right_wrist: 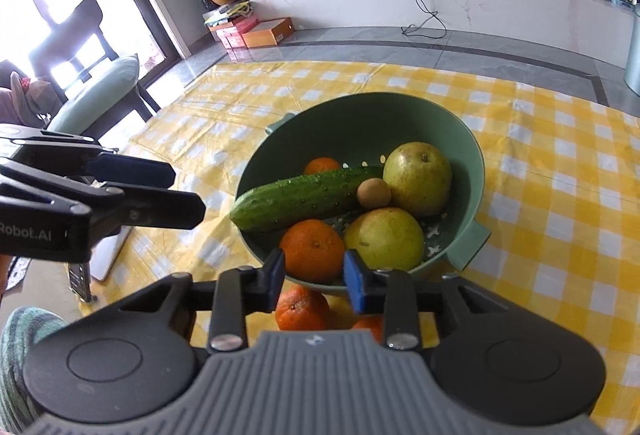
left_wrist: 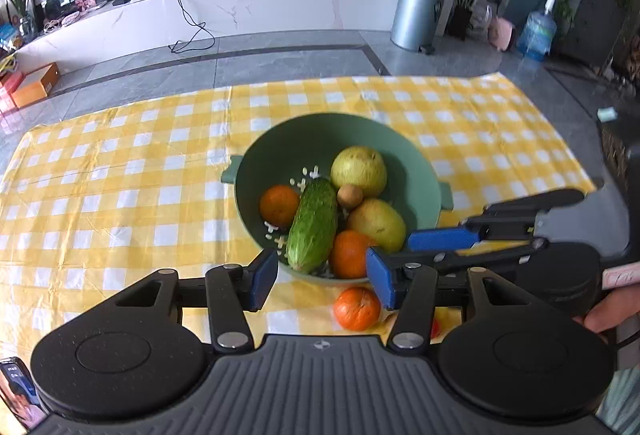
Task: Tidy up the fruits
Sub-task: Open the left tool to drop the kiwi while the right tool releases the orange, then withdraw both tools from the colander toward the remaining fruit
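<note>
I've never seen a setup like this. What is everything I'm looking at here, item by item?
colander bowl: one, green, on the tablecloth
cucumber: one, green, in the bowl, end on the near rim
pears: two, yellow-green, in the bowl
tangerines: four, orange; two in the bowl, two on the cloth in front of it, one mostly hidden
small round fruit: one, brown, in the bowl between cucumber and pears
tablecloth: one, yellow and white checks
bin: one, silver, on the floor beyond
water bottle: one, blue, on the floor
left gripper: black, blue pads, jaws open, empty
right gripper: same colours, jaws narrowly apart, empty
hand: one, holding the right gripper
</note>
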`<state>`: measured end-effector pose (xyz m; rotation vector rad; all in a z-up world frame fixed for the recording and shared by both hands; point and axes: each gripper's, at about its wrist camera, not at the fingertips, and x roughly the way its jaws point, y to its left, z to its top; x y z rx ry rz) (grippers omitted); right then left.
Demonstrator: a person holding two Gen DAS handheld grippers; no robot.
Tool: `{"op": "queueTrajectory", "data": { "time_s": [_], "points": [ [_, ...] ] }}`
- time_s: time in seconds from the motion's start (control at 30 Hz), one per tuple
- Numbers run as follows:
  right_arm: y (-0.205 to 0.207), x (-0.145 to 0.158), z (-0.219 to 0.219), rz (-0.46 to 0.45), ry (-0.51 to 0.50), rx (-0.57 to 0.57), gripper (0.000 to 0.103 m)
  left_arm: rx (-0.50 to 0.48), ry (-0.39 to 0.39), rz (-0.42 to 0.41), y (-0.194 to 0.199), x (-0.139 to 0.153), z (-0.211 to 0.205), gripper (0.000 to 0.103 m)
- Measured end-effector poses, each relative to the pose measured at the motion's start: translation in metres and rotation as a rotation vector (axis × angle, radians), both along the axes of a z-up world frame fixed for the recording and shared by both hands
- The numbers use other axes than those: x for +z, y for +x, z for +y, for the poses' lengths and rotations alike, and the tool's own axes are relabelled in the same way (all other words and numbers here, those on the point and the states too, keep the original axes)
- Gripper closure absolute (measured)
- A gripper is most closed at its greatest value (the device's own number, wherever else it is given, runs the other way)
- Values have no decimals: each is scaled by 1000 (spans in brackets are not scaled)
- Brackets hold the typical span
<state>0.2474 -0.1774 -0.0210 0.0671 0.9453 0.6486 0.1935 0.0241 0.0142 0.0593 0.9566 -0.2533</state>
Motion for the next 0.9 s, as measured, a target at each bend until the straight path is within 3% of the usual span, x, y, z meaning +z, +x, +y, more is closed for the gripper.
{"op": "queueTrajectory", "data": {
  "time_s": [0.33,0.47,0.5,0.57,0.6,0.7,0.9],
  "points": [
    [11,-3,5,25,4,-20,82,-139,138,-25,13,-28,-12,43],
    [16,-7,10,45,-2,5,82,-216,138,17,23,-33,-13,44],
    [17,-8,11,53,-6,14,82,-230,142,25,25,-35,-13,45],
    [19,-10,13,66,-24,28,82,-241,164,40,29,-40,-15,65],
    [20,-12,13,69,-35,35,82,-237,171,49,31,-42,-14,69],
    [23,-15,12,76,-31,41,85,-228,128,67,34,-40,-8,72],
    [27,-17,12,103,7,38,90,-201,88,15,41,-24,-3,73]
  ]
}}
